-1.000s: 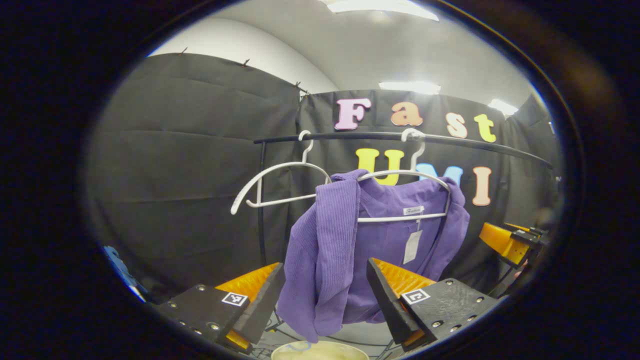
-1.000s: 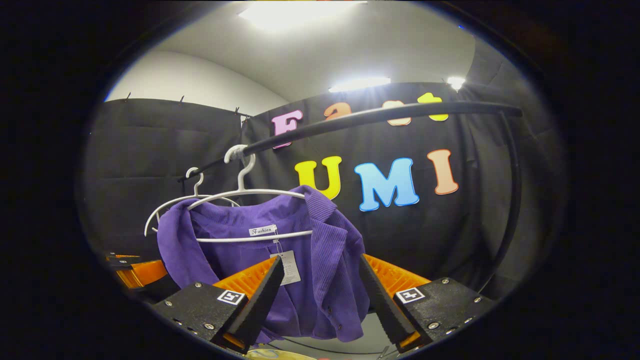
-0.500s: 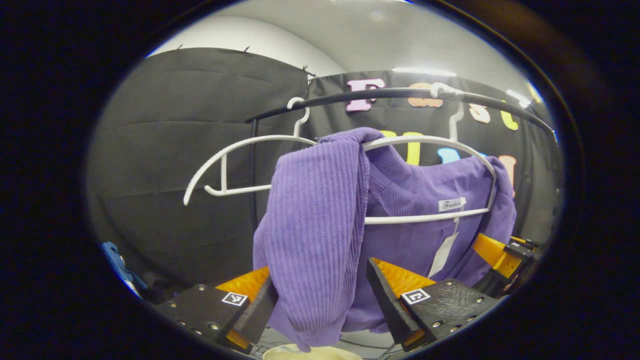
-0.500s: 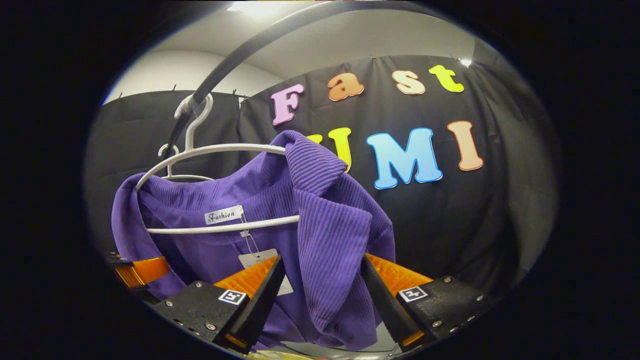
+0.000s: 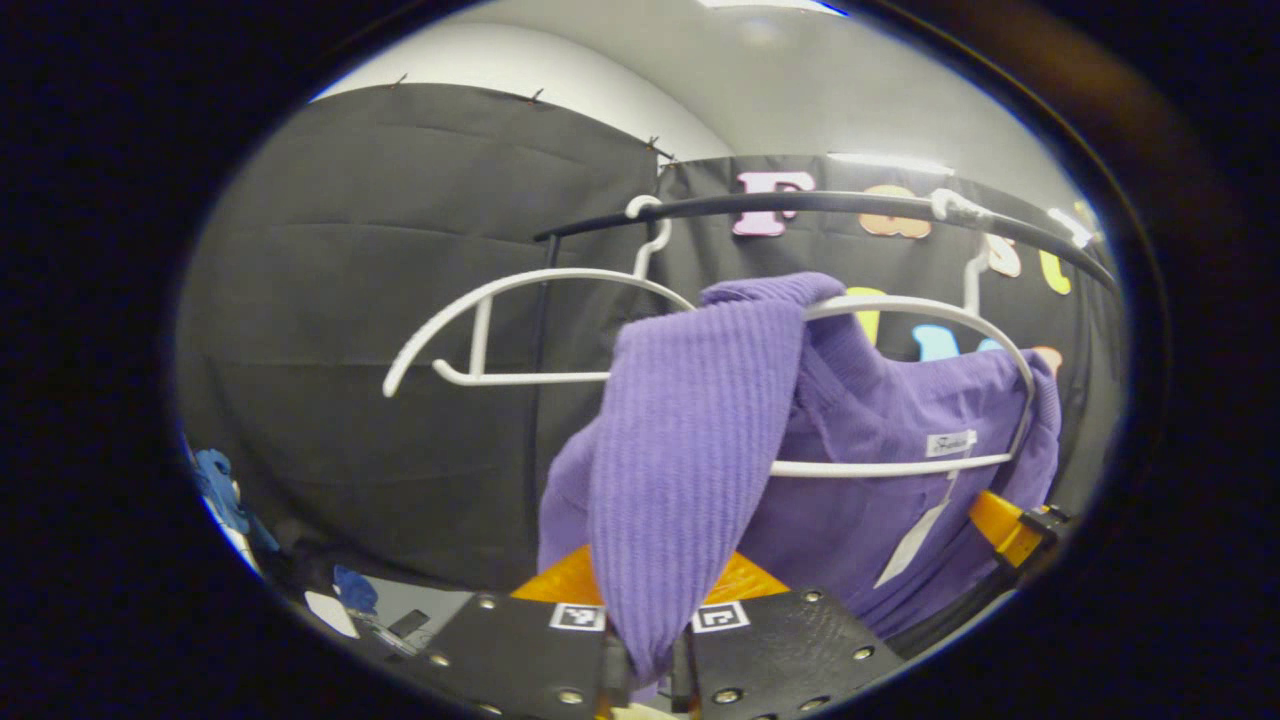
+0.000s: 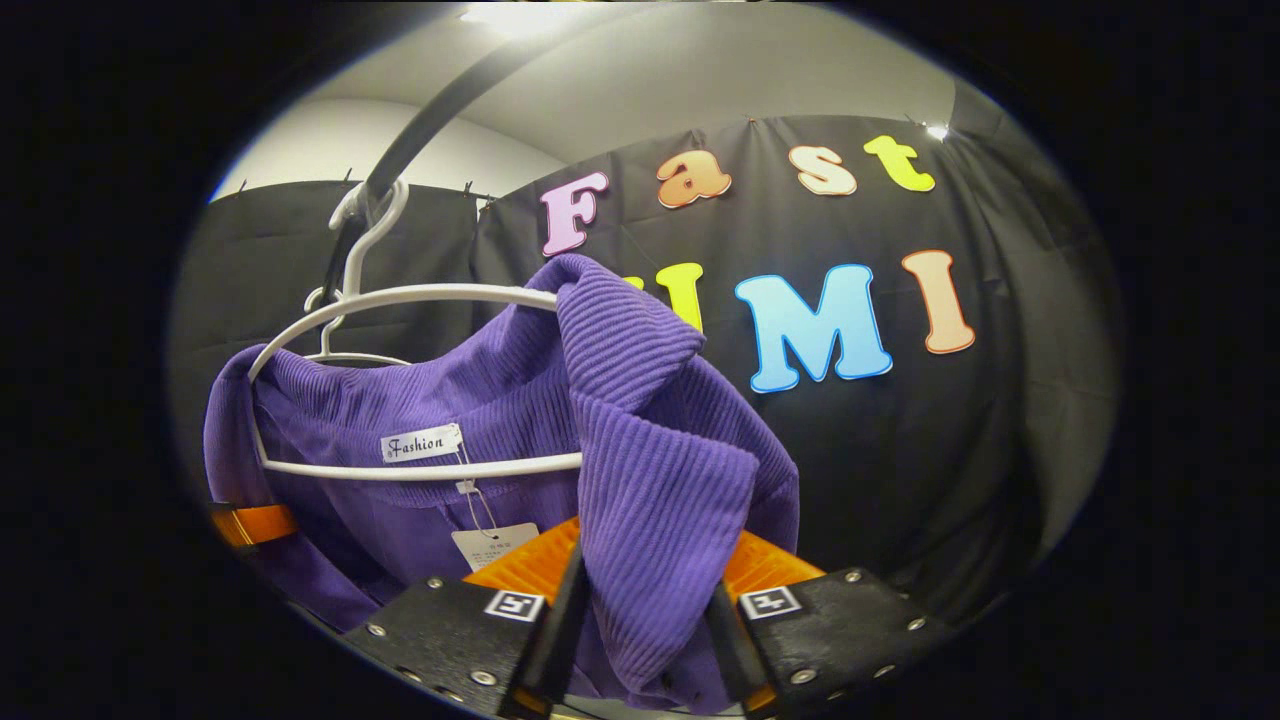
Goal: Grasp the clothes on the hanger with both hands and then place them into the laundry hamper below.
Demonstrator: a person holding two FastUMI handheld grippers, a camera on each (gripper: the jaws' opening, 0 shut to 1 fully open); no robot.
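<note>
A purple ribbed garment (image 5: pixel 690 440) hangs on a white hanger (image 5: pixel 920 312) from the black rail (image 5: pixel 800 200). My left gripper (image 5: pixel 645 665) is shut on the garment's front fold, which drapes down between its nearly touching fingers. In the right gripper view the same garment (image 6: pixel 640 450) hangs on its hanger (image 6: pixel 420 295), a white neck label and a paper tag showing. My right gripper (image 6: pixel 640 640) is shut on the other front fold, cloth packed between both fingers. Each gripper shows small at the far side of the other's view: the right gripper (image 5: pixel 1010 520) and the left gripper (image 6: pixel 240 522).
A second, bare white hanger (image 5: pixel 500 290) hangs on the rail to the left of the garment. The rail's upright post (image 5: pixel 540 400) stands behind it. Blue items (image 5: pixel 215 480) and small objects lie low at the left edge. Black cloth walls close the booth.
Both grippers went from wide open around the garment's front folds to shut on them. The left gripper has shifted a little, so the garment sits further right in its view.
</note>
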